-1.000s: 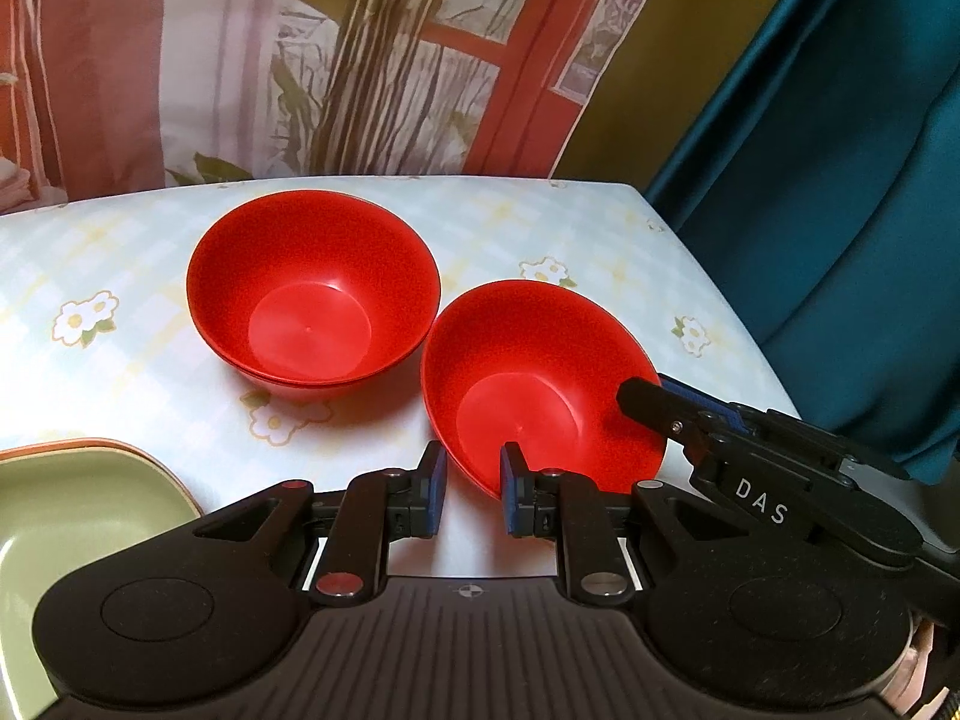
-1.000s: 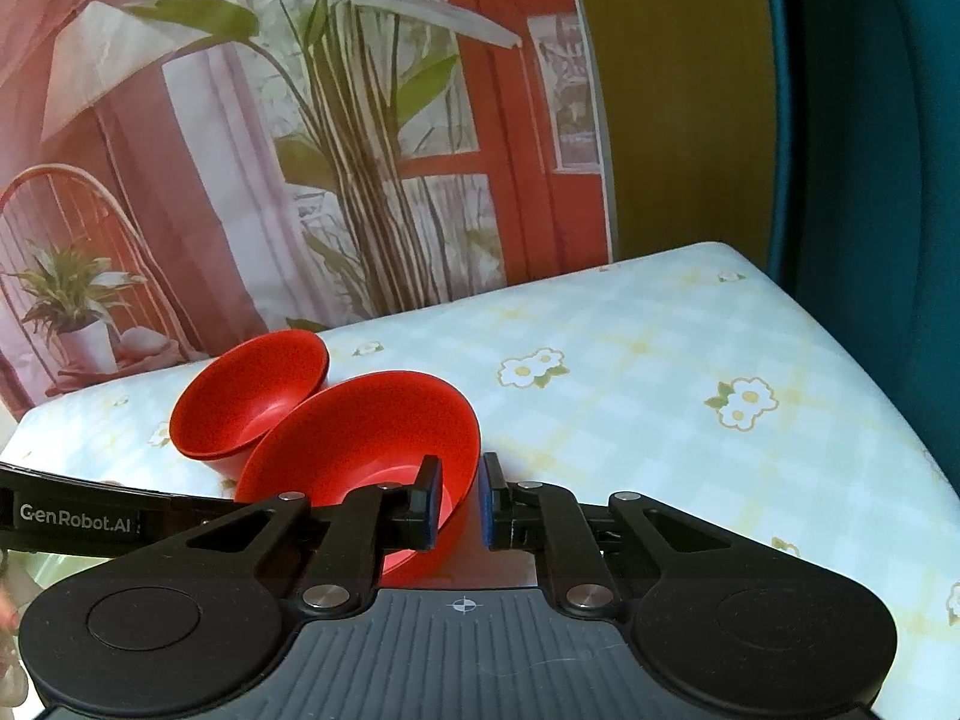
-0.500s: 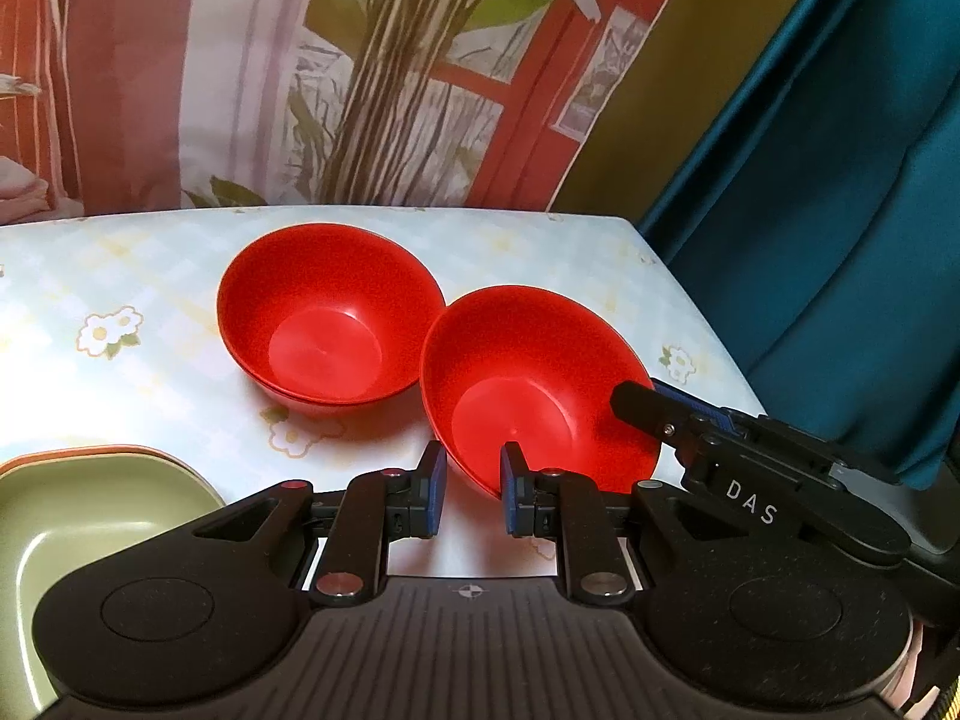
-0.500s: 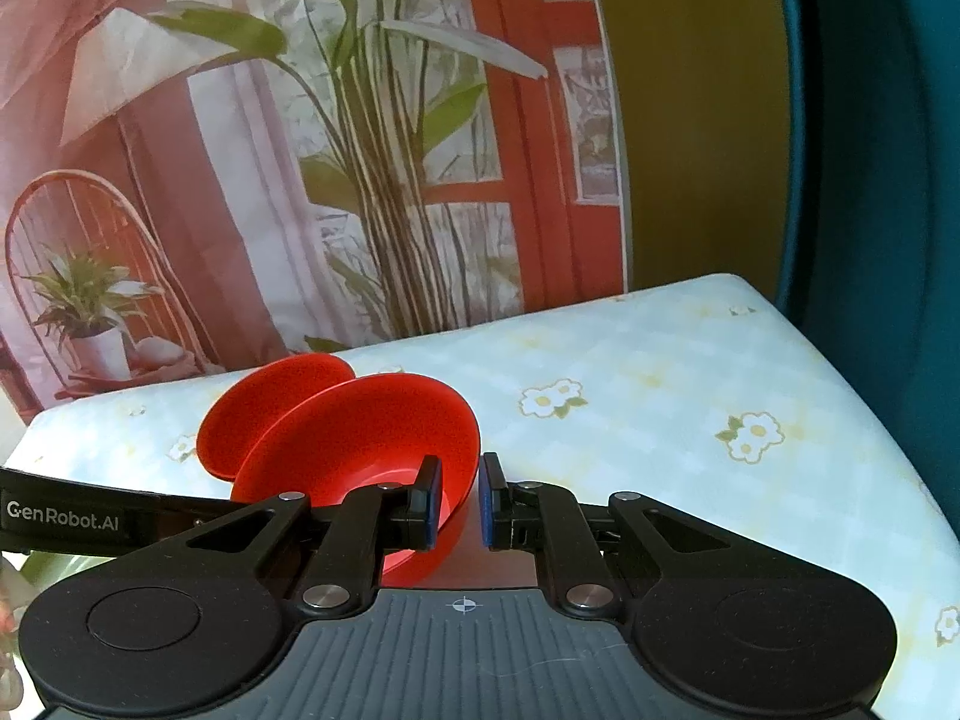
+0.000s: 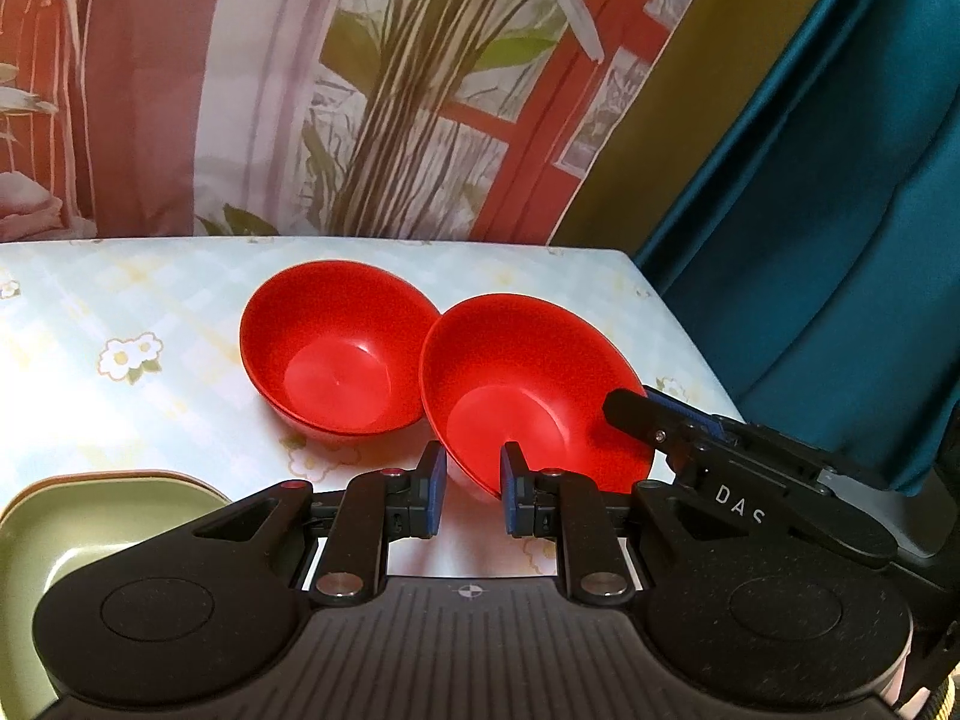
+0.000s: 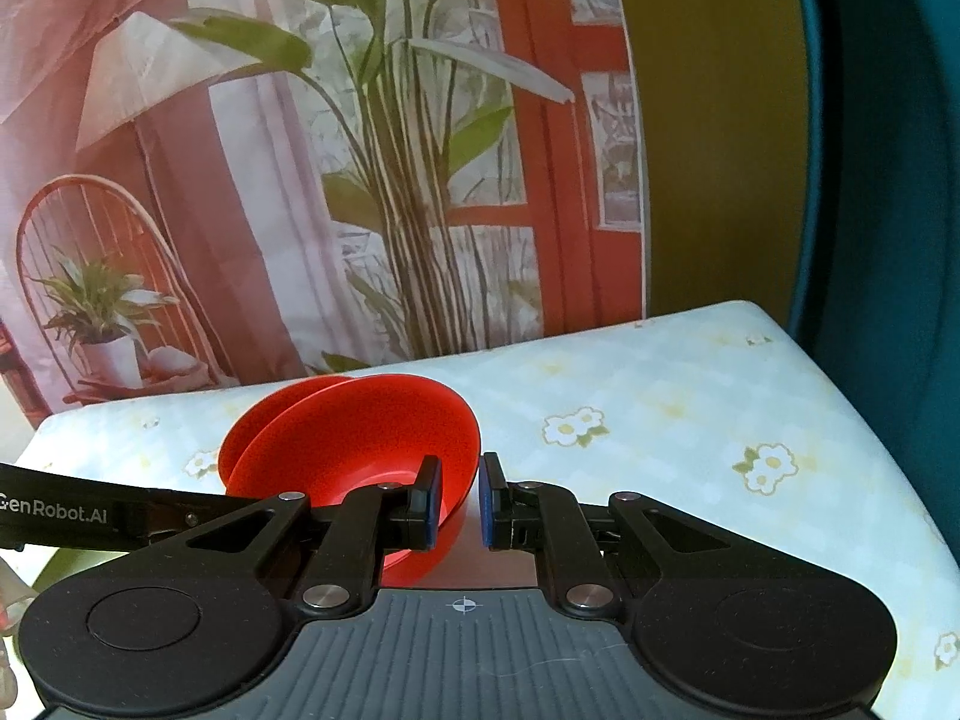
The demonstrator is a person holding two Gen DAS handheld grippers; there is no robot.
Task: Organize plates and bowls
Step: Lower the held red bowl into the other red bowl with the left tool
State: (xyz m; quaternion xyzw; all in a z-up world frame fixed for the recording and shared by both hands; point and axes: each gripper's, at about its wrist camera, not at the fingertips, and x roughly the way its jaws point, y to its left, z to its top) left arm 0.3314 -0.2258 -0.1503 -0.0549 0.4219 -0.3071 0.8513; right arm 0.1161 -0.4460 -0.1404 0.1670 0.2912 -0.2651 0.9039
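Note:
Two red bowls are in view. One red bowl [image 5: 336,348] rests upright on the flowered tablecloth. The other red bowl [image 5: 528,384] hangs tilted above the table, its opening turned to the left. My right gripper [image 6: 461,501] is shut on its right wall, seen from the side as the right gripper [image 5: 648,414]. My left gripper [image 5: 474,495] is shut on its near rim, which crosses slantwise between the blue pads. In the right wrist view the held bowl [image 6: 372,438] covers most of the resting bowl [image 6: 249,432].
A green plate [image 5: 72,540] lies on an orange-rimmed plate at the near left. The table's right edge [image 5: 690,348] runs beside a teal curtain [image 5: 840,240]. A printed backdrop hangs behind the table. The left gripper's arm [image 6: 60,513] enters the right wrist view from the left.
Both grippers have risen with the tilted bowl between them. The resting bowl and the table now sit lower and farther off, and the held bowl overlaps the resting one more.

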